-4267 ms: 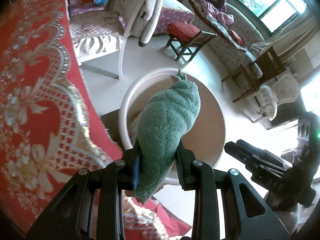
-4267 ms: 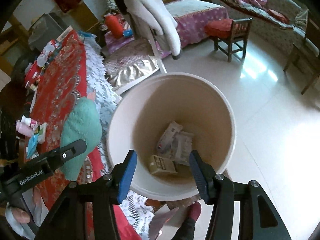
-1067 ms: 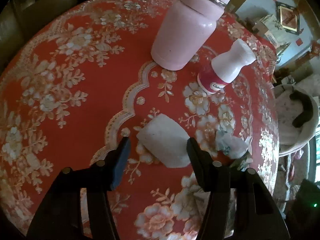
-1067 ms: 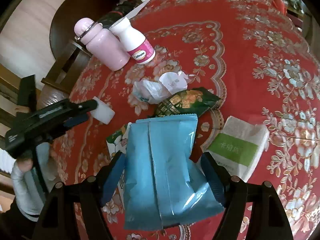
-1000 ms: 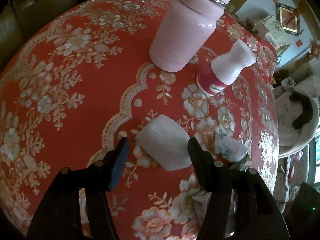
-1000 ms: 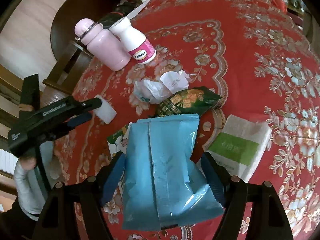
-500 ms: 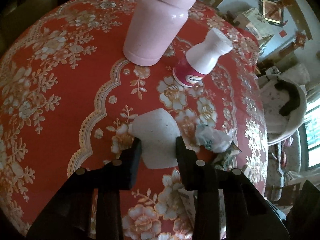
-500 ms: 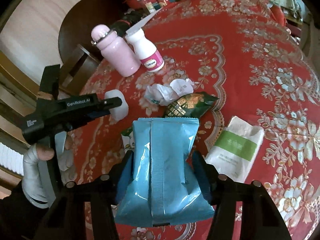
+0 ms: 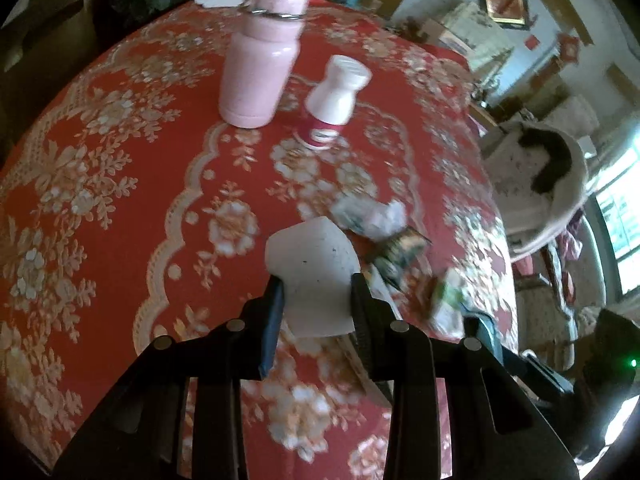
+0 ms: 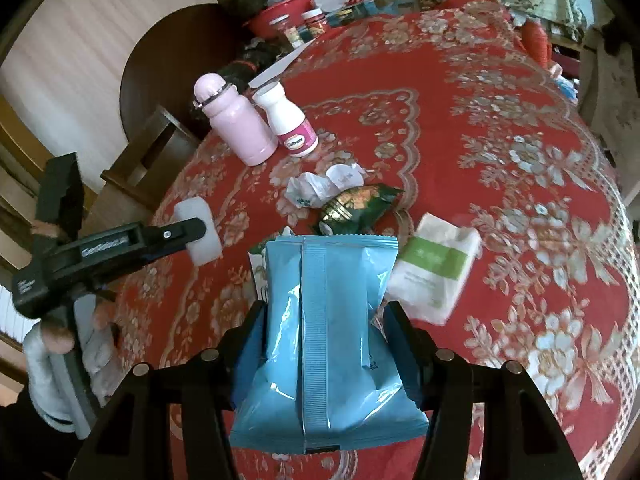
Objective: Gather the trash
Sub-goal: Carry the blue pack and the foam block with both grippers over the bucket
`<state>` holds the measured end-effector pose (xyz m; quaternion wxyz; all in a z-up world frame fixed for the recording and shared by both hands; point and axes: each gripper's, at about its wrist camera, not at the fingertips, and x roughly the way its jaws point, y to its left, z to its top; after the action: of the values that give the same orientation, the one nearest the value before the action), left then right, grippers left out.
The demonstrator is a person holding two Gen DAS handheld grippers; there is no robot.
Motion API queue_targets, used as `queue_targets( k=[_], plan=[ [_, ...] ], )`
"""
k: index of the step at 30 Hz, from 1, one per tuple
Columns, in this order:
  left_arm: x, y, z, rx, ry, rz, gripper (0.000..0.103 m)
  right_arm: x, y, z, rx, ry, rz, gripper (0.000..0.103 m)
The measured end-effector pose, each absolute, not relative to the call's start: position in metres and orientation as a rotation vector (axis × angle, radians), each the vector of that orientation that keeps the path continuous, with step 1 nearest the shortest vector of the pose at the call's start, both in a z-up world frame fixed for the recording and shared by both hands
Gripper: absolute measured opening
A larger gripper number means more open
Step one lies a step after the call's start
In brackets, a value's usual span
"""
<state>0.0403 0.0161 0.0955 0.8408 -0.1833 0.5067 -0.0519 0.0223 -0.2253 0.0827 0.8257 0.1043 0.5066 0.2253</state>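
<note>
My left gripper [image 9: 318, 296] is shut on a white foam block [image 9: 314, 276] and holds it above the red floral tablecloth [image 9: 120, 184]. It also shows in the right wrist view [image 10: 198, 236], lifted at the left. My right gripper [image 10: 324, 320] is shut on a blue plastic packet [image 10: 324, 344], held above the table. On the cloth lie crumpled white paper [image 10: 320, 186], a green foil wrapper [image 10: 356, 204] and a white and green tissue pack [image 10: 434, 264].
A pink bottle [image 10: 236, 124] and a white pill bottle [image 10: 288, 120] stand at the back of the table. Jars, a red bowl [image 10: 276, 16] and clutter sit at the far edge. A chair [image 9: 536, 184] stands to the right of the table.
Both grippers closed on their items and lifted them: the left on the foam block, the right on the blue packet. Earlier the left dropped a green cloth at a bin.
</note>
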Motion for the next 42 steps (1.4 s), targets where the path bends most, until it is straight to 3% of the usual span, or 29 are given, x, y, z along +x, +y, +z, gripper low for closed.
queue_targets(
  k=[42],
  plan=[
    [-0.069, -0.216, 0.119, -0.131, 1.068, -0.381, 0.03, -0.104, -0.408, 0.105, 0.314, 1.021, 0.26, 0.057]
  ],
)
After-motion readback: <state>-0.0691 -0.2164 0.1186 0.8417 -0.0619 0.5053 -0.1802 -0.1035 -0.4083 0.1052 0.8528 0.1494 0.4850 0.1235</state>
